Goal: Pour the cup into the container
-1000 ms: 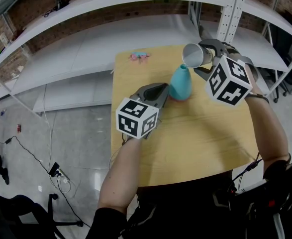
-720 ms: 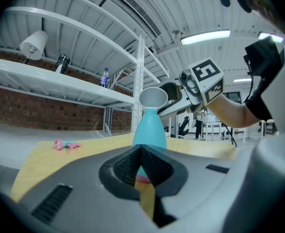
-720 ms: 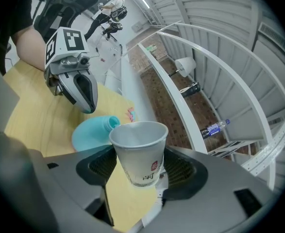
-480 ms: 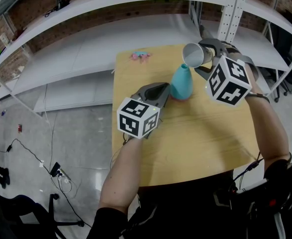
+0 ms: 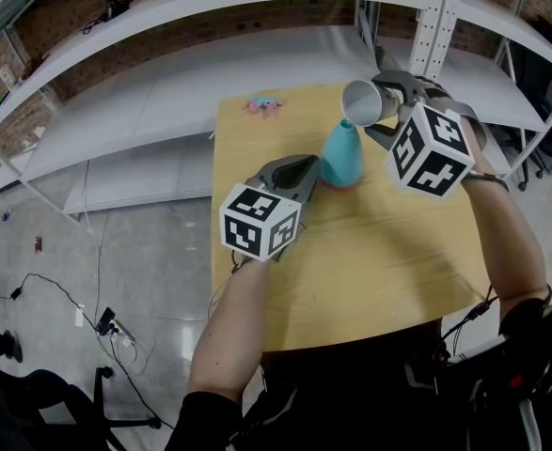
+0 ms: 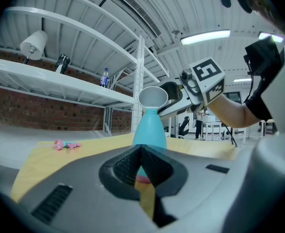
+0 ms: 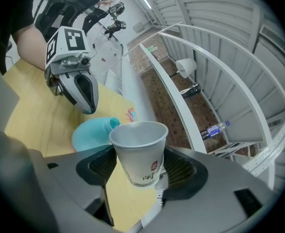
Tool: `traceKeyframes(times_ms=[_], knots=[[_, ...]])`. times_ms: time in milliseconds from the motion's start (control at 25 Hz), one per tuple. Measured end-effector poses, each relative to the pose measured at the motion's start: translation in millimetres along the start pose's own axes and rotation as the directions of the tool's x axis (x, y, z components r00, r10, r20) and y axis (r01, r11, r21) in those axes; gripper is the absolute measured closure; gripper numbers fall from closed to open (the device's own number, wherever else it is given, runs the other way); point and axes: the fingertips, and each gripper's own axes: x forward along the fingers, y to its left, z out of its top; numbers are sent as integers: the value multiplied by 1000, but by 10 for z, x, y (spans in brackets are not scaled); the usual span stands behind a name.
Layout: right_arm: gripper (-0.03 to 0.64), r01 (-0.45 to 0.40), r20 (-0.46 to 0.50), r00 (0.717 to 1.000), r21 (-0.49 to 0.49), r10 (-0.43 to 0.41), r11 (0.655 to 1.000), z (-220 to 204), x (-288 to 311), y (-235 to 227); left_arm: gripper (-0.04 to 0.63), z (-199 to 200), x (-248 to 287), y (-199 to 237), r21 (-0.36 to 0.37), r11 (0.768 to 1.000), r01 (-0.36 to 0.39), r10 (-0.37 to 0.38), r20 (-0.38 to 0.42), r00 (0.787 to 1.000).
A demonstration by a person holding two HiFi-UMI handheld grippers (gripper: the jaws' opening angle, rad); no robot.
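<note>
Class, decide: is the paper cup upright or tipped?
Tipped. The paper cup, gripped by the right gripper, shows its mouth sideways above the teal container and its neck.

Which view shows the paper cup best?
Right gripper view: the white paper cup sits large between the jaws, with its rim and print clear. Head view shows it small and tilted; left gripper view shows only its open mouth.

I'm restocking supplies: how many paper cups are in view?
1. The paper cup is held in the right gripper, tipped above the neck of the teal container. More could be hidden on the shelves.
</note>
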Motion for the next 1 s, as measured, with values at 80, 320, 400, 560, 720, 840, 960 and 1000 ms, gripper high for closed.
traceKeyframes(times_ms=[80, 320, 400, 560, 720, 840, 960, 1000], knots=[[310, -7, 10, 1000, 25, 7, 1000, -6, 8, 1, 595, 5, 3, 3, 0, 1000, -1, 1, 0, 1000], [310, -65, 71, 996, 185, 52, 981, -62, 40, 35, 595, 2, 5, 10, -2, 1000, 1, -1, 0, 1000], [308, -97, 104, 992, 272, 70, 957, -100, 38, 40, 595, 6, -1, 14, -1, 1000, 0, 0, 1, 1000], [308, -137, 160, 984, 415, 76, 899, -263, 44, 2, 595, 6, -6, 13, -2, 1000, -1, 1, 0, 1000], [308, -171, 208, 976, 529, 68, 831, -449, 52, -29, 595, 11, 0, 5, -2, 1000, -3, 3, 0, 1000], [310, -189, 239, 970, 608, 49, 771, -594, 50, -29, 595, 0, 1, -7, -3, 1000, 2, -2, -2, 1000], [308, -211, 267, 963, 685, 29, 697, -739, 79, -12, 595, 0, -21, 20, -3, 1000, -2, 2, -4, 1000], [308, -214, 272, 962, 711, 19, 669, -804, 87, -13, 595, 7, -21, 28, -3, 1000, -4, 4, -3, 1000]])
